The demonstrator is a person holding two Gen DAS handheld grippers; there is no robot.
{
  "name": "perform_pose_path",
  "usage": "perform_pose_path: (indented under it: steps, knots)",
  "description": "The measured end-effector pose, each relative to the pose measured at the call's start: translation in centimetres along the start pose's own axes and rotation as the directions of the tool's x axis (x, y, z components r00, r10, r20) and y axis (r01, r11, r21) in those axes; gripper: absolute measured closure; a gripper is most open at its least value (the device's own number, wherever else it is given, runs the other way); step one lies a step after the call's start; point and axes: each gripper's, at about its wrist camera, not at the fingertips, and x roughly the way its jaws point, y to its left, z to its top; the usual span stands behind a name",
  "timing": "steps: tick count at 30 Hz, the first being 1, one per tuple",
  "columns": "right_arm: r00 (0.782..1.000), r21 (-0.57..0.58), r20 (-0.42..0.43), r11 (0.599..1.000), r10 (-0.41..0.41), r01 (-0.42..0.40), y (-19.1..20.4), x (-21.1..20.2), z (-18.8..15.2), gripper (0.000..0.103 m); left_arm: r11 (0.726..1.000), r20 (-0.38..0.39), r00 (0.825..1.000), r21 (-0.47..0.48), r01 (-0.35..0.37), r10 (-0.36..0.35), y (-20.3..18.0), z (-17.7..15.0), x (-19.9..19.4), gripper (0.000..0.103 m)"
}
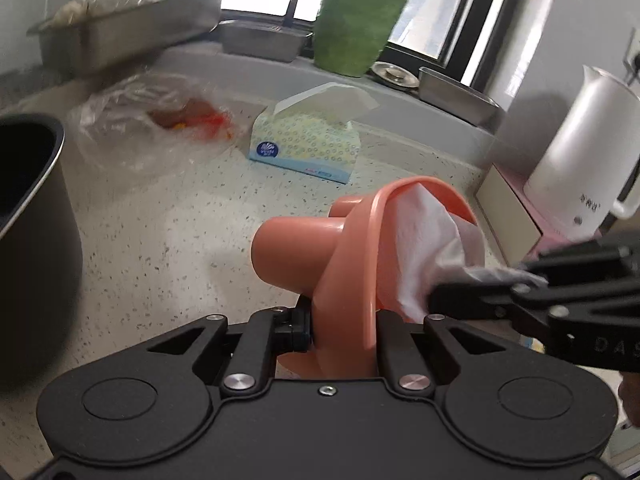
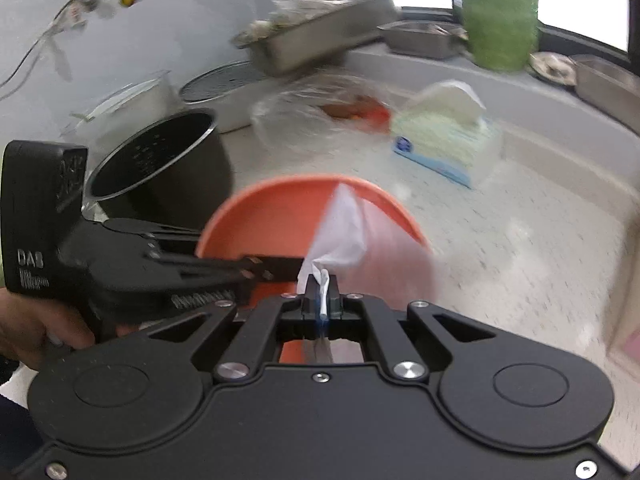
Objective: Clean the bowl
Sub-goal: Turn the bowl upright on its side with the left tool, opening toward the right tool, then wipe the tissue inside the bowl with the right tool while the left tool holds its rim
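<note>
Salmon-pink plastic bowl (image 1: 352, 248) is held tipped on edge above the speckled countertop (image 1: 168, 240), its rim clamped in the closed left gripper (image 1: 340, 330). A white tissue (image 2: 340, 228) is pinched in the closed right gripper (image 2: 322, 292) and pressed inside the bowl. Smooth, matte walls are seen. A tissue box (image 1: 308, 140) stands beyond

- Left wrist view: sits just behind the left gripper (image 1: 340, 332), looks forward and down along its fingers across the speckled counter (image 1: 168, 248) toward the window (image 1: 448, 20). Very near the orange bowl (image 1: 360, 264), seen edge-on.
- Right wrist view: sits just behind the right gripper (image 2: 322, 300), same downward tilt, facing into the bowl's open side. Background blurred.
- Shared: bowl, tissue box (image 1: 308, 140), green pot (image 1: 356, 20), dark cooker pot (image 1: 28, 240), counter; each view catches the other gripper.
</note>
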Motion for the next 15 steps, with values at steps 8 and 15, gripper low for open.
perform_pose_path:
  steps: [8,15]
  knots:
    - [0.997,-0.070,0.016,0.994,-0.078,0.079,-0.2,1.2,1.7,0.101,0.999,-0.005,1.000,-0.032,-0.006,0.006,0.5,-0.9,0.4,0.088]
    - [0.992,-0.045,-0.059,0.993,-0.110,0.107,-1.5,0.3,-1.4,0.101,0.998,-0.004,1.000,-0.064,-0.008,0.008,0.7,-0.8,0.4,0.088]
